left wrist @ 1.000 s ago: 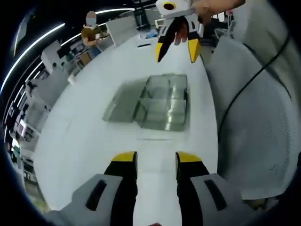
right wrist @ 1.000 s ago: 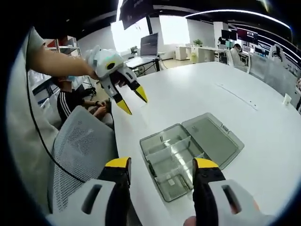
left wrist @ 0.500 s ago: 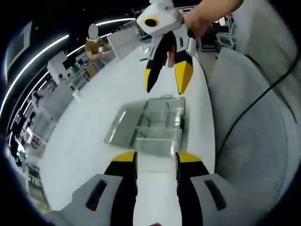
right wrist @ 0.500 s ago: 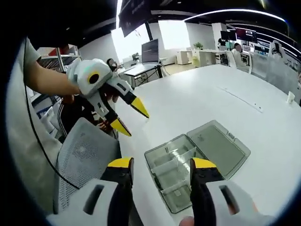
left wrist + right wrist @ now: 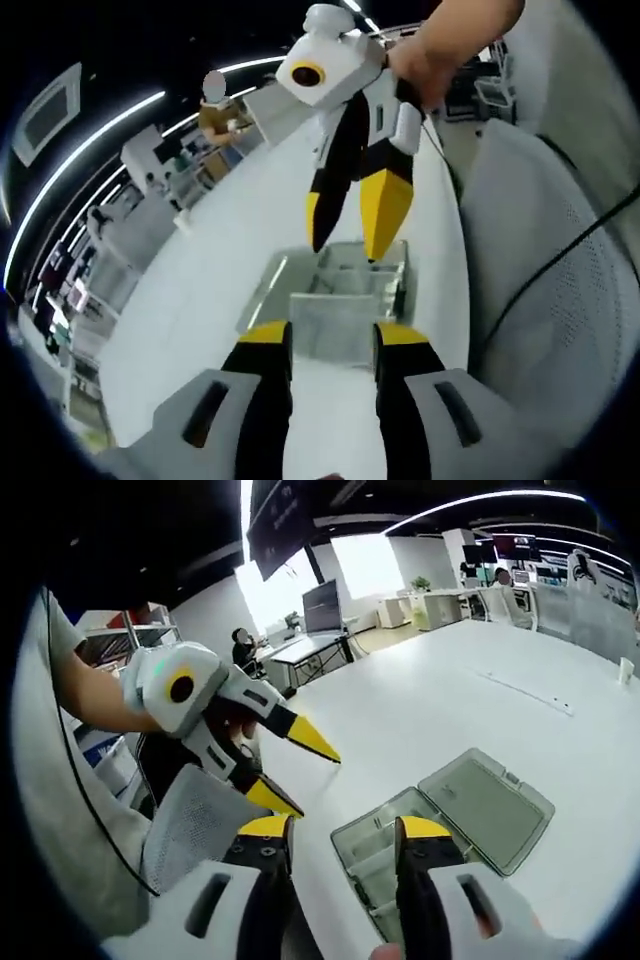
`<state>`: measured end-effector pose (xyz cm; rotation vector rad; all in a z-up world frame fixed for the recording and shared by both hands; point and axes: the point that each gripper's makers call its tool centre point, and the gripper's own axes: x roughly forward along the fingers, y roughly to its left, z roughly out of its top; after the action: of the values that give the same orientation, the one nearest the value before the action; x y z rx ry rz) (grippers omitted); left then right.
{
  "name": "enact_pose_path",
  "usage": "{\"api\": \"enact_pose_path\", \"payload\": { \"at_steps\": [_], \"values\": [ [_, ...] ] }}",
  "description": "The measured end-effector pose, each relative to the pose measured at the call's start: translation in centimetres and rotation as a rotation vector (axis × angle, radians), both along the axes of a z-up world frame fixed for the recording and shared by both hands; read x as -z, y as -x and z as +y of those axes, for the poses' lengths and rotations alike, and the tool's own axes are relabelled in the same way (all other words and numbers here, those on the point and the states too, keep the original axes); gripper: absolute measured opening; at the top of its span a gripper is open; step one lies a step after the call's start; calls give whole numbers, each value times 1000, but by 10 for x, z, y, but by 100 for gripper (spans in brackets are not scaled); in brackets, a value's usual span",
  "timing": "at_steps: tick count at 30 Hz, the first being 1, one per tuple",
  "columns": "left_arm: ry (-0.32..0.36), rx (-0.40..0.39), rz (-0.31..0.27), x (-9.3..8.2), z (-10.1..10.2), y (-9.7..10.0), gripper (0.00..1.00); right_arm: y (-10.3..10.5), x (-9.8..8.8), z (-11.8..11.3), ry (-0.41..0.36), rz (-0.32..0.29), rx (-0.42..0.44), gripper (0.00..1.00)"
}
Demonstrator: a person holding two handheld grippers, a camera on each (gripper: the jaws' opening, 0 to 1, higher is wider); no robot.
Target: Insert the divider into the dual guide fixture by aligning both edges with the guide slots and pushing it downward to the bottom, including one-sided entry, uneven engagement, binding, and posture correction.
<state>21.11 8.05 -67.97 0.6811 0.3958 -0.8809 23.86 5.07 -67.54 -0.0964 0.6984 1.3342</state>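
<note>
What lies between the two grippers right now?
In the right gripper view, only bare white table separates the left gripper from the right gripper; the clear box lies beyond.

left claw (image 5: 330, 338) and right claw (image 5: 333, 838) nearer the box (image 5: 340, 300)
</note>
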Motion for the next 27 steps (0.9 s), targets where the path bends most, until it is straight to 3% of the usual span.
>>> {"api": "enact_pose_path", "payload": {
  "at_steps": [12,27],
  "values": [
    [7,-5,-42,-6,-16,-3,29,6,-14,11,-50,41,-6,25],
    [15,-10,-73,-12,-23,-4,29,8,-11,11,-51,74,11,13]
  ]
}}
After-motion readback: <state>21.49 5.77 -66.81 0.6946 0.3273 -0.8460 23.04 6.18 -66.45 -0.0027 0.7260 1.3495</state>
